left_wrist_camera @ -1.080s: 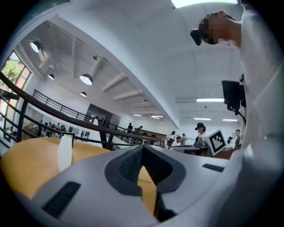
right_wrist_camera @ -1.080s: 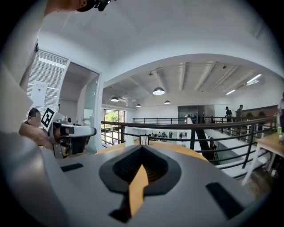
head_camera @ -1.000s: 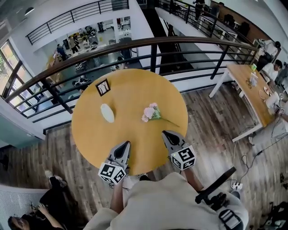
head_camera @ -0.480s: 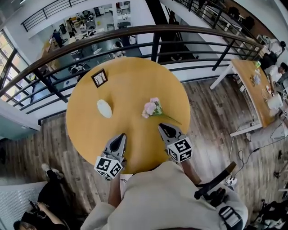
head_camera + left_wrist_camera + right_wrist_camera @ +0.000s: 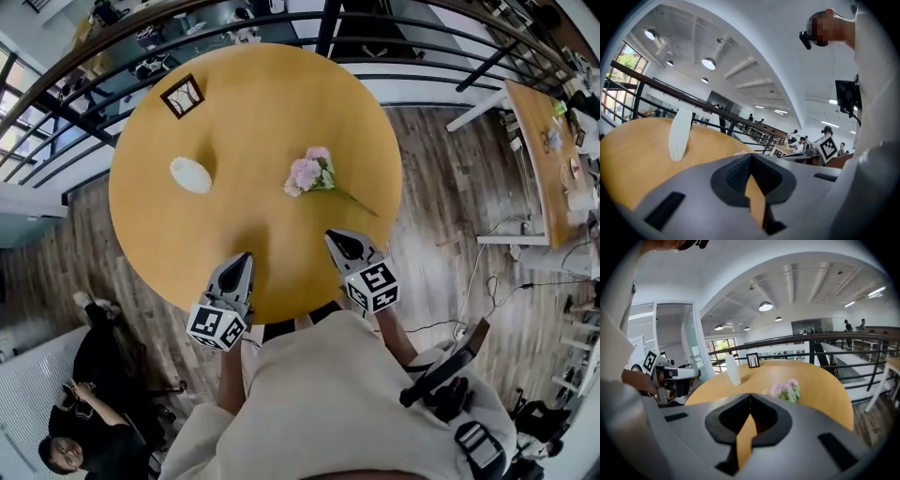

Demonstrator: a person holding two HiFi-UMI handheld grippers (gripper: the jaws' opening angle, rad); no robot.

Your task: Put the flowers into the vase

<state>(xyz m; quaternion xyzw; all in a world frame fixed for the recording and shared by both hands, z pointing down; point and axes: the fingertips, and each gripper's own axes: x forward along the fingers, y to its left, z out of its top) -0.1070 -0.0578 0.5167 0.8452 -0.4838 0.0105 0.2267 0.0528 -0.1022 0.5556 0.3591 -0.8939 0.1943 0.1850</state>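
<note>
L tongs (image 5: 246, 256), R tongs (image 5: 331, 235): b/w marker cubes (image 5: 217, 327)

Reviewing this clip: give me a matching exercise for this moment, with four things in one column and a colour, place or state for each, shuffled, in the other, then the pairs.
Things:
1. vase
2. flowers
3. picture frame
4. right gripper

Descriptions:
A. pink, lying on the table
B. jaws together, nothing between them
C. dark, standing near the table's far edge
D. white, upright

Pairs: 1-D, 2-A, 3-C, 4-B.
</note>
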